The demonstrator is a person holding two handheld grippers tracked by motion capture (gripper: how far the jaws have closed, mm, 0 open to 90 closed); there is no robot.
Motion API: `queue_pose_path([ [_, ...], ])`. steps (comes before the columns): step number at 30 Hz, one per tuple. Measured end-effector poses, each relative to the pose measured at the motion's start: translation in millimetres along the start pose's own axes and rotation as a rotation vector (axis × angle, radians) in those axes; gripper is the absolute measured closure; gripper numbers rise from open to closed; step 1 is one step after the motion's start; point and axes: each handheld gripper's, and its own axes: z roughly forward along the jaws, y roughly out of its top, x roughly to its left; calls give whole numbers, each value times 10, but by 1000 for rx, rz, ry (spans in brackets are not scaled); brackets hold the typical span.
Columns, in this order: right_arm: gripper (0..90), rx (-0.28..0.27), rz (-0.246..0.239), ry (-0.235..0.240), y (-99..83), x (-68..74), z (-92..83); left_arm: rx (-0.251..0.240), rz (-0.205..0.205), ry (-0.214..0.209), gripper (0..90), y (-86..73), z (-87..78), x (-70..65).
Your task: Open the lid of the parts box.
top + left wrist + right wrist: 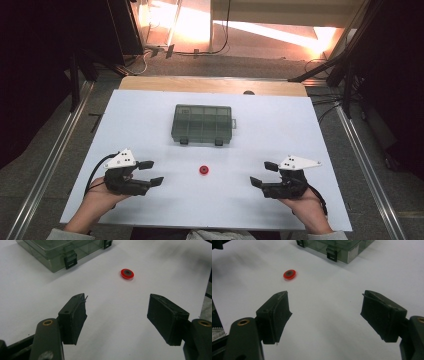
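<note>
Red disc (203, 170): lies flat on the desk (280, 135), between the two hand-held grippers, apart from both, ahead of their jaws.
Left hand-held gripper (151, 173): jaws wide apart, nothing between them, low over the desk, pointing toward the disc.
Right hand-held gripper (263, 174): jaws wide apart, empty, facing the left one.
Box (202, 123): closed, grey clear, farther than the disc from both grippers.
</note>
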Motion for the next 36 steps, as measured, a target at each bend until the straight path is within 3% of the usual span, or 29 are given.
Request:
queue_pose_path([
  [6,230,-22,-21,1,1,7,-11,-16,-6,-6,311,-2,-12,13],
  [14,203,-64,7,15,1,18,-26,-27,-8,-7,310,-5,-20,20],
  [36,181,-60,11,36,14,-8,-24,-23,-18,-14,310,3,4,13],
])
